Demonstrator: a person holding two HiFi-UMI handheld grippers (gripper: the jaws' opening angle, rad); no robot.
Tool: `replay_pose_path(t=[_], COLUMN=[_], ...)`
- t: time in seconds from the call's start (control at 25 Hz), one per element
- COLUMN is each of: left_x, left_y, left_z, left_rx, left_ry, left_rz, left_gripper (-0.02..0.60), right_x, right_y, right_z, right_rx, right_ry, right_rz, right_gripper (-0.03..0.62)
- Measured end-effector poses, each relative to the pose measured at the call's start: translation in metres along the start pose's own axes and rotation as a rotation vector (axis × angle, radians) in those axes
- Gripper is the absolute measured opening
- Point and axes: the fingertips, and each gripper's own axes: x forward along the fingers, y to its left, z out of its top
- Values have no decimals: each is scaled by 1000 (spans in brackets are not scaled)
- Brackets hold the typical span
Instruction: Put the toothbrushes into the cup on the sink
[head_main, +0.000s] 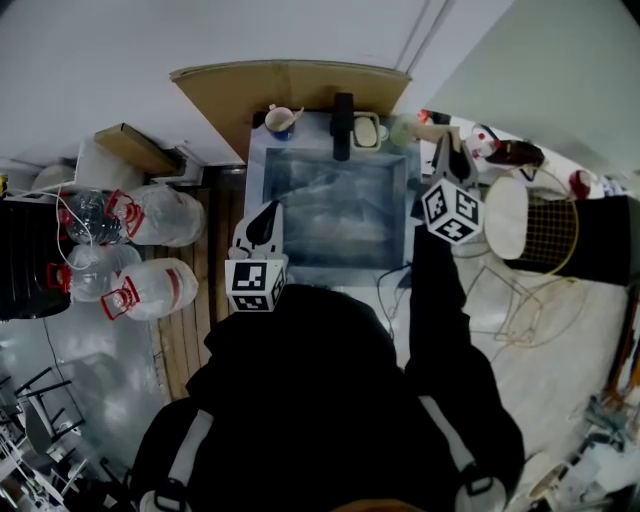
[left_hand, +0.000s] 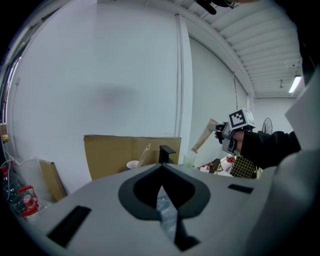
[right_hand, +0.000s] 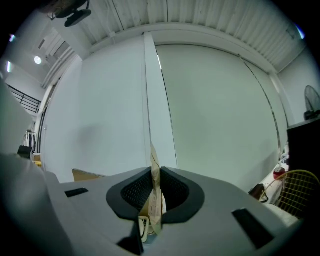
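A wrapped toothbrush (right_hand: 155, 185) is being gripped upright in the narrowly set jaws of the right gripper (head_main: 444, 155) over the back-right corner of the sink (head_main: 258, 180); the jaws of the left gripper (head_main: 265, 215) are being held together, apparently empty. The cup (head_main: 281, 122), at the back-left corner, is being shown only outside the right gripper view, so a snag on the tap (head_main: 343, 125) is being risked.

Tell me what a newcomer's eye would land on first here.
First comes the right gripper, raised near the sink's right rear corner with its jaws clamped on a tan paper toothbrush packet. Next is the steel sink in the middle, with a cup at its back left corner holding another toothbrush. The left gripper hangs empty, jaws together, over the sink's front left edge.
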Motion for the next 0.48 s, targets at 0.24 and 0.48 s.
replay_pose_path(t=[0.24, 0.48], left_x=[-7, -12], left_y=[1, 3], left_z=[-5, -12], left_rx=[-9, -16], left_ry=[2, 12], left_rz=[6, 9], left_gripper=[2, 2], right_x=[31, 49], right_y=[-15, -26], right_z=[-23, -53], right_rx=[17, 35], right_ry=[33, 86], right_rz=[-36, -38], right_gripper=[41, 41])
